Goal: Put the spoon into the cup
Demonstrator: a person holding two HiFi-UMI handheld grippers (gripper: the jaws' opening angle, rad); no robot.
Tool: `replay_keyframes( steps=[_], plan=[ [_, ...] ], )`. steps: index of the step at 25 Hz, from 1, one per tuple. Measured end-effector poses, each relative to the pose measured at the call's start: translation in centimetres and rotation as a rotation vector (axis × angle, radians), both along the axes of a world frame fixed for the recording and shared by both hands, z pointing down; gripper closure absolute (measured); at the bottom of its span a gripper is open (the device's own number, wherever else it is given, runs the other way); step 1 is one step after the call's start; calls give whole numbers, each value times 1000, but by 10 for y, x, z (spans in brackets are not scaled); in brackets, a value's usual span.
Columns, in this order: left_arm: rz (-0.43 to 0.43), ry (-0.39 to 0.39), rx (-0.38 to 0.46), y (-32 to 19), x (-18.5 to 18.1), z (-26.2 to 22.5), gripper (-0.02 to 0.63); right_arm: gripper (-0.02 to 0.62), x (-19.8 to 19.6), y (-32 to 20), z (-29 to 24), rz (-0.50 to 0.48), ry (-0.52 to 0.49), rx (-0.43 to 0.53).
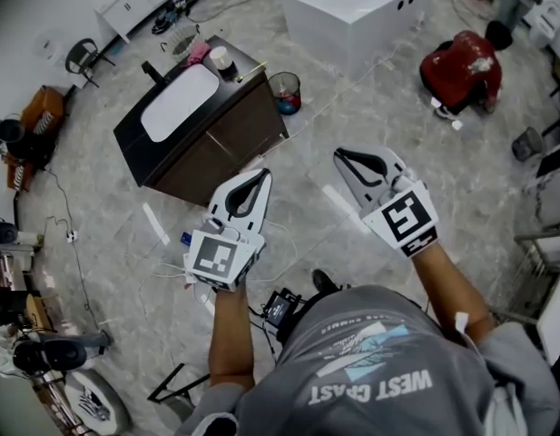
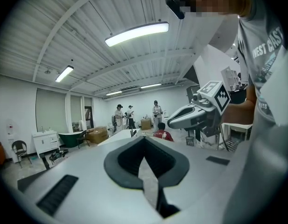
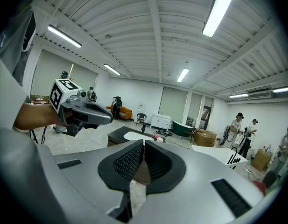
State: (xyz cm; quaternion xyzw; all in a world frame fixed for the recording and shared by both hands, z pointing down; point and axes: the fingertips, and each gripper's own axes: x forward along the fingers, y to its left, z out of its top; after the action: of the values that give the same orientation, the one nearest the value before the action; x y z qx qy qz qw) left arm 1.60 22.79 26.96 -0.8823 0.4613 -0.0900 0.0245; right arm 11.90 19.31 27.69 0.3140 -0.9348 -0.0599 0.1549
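Plainly, both pairs of jaws are pressed together with nothing between them, as the left gripper (image 2: 144,141) and right gripper (image 3: 144,146) show in their own views. Only the head view shows the cup (image 1: 222,58), on the dark cabinet (image 1: 225,143) at eleven o'clock, well apart from the grippers. The spoon is too small to pick out. The right gripper view catches the cabinet's sink (image 3: 131,136). The left gripper view instead shows distant people (image 2: 119,113).
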Motion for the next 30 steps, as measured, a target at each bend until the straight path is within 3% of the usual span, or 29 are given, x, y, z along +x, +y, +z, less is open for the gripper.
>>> replay_keyframes(
  steps=[5, 12, 21, 30],
  plan=[
    [23, 16, 9, -9, -26, 3, 604, 563, -23, -8, -2, 25, 21, 15],
    [48, 42, 25, -14, -35, 3, 604, 563, -30, -10, -4, 51, 48, 22],
    [-7, 37, 13, -24, -54, 3, 604, 563, -49, -28, -5, 0, 37, 17],
    [-49, 24, -3, -65, -48, 9, 604, 563, -51, -73, 4, -56, 24, 4]
  ],
)
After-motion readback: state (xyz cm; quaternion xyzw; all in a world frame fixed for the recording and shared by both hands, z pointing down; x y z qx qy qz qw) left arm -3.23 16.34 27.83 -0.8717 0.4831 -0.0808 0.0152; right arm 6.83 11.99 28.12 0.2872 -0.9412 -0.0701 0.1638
